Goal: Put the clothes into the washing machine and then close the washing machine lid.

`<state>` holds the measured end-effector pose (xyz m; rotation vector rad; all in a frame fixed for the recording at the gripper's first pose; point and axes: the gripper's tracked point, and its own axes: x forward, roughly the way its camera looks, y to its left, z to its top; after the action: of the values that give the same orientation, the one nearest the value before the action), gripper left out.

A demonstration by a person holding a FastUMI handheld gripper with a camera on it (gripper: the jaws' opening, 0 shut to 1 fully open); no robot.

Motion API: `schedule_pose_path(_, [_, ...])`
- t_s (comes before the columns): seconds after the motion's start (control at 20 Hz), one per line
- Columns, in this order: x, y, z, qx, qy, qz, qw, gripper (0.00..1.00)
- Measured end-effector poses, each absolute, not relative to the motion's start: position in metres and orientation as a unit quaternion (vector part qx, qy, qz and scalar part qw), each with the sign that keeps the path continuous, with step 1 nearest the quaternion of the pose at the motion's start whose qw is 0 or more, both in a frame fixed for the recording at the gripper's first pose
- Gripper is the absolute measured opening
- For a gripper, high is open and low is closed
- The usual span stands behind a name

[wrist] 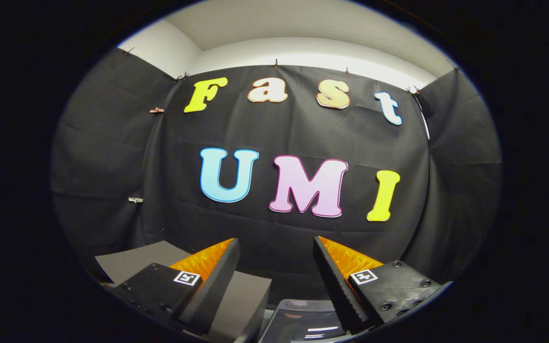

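cloth-walled recording booth [112,157], draped black

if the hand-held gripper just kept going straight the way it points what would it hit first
The hand-held gripper is open with nothing between its fingers. Straight ahead, the first thing looks to be the black cloth wall of the booth; how far off it is can't be judged.
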<state>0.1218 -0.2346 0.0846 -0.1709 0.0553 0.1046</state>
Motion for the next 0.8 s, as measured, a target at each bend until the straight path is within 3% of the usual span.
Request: schedule_pose_path(0.8, [0.121, -0.222, 0.089, -0.070, 0.024, 0.068, 0.995, 0.98])
